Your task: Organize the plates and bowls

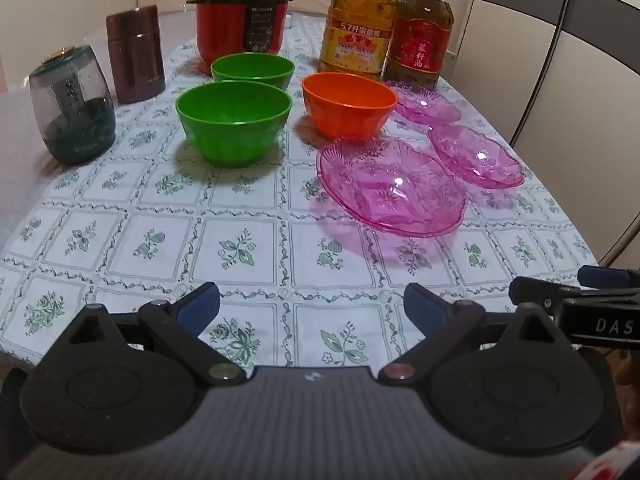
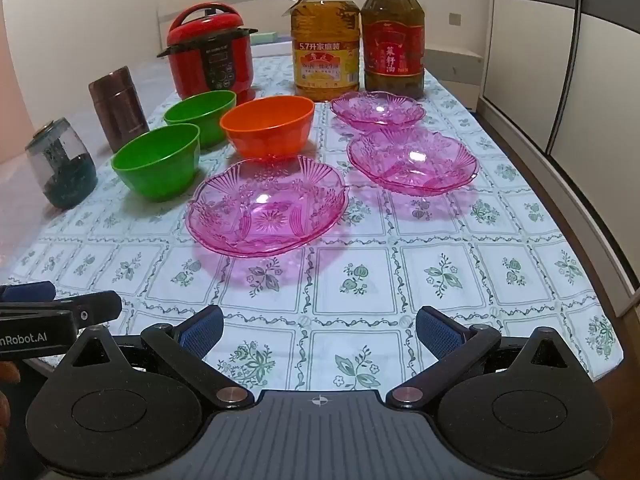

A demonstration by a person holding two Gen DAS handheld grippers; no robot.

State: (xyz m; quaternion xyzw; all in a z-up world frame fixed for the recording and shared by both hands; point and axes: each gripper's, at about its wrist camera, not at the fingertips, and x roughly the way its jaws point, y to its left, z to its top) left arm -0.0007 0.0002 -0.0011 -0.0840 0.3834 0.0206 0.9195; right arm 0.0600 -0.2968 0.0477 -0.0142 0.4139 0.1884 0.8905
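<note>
Two green bowls stand on the table, the nearer one in front of the farther one. An orange bowl sits to their right. Three clear pink plates lie right of the bowls: a large near one, a middle one and a far one. My left gripper and right gripper hover open over the near table edge, well short of the dishes, with nothing between their blue pads.
At the back stand a red pressure cooker and two big oil bottles. A brown flask and a dark glass jar stand at the left. The floral tablecloth ends near a cabinet on the right.
</note>
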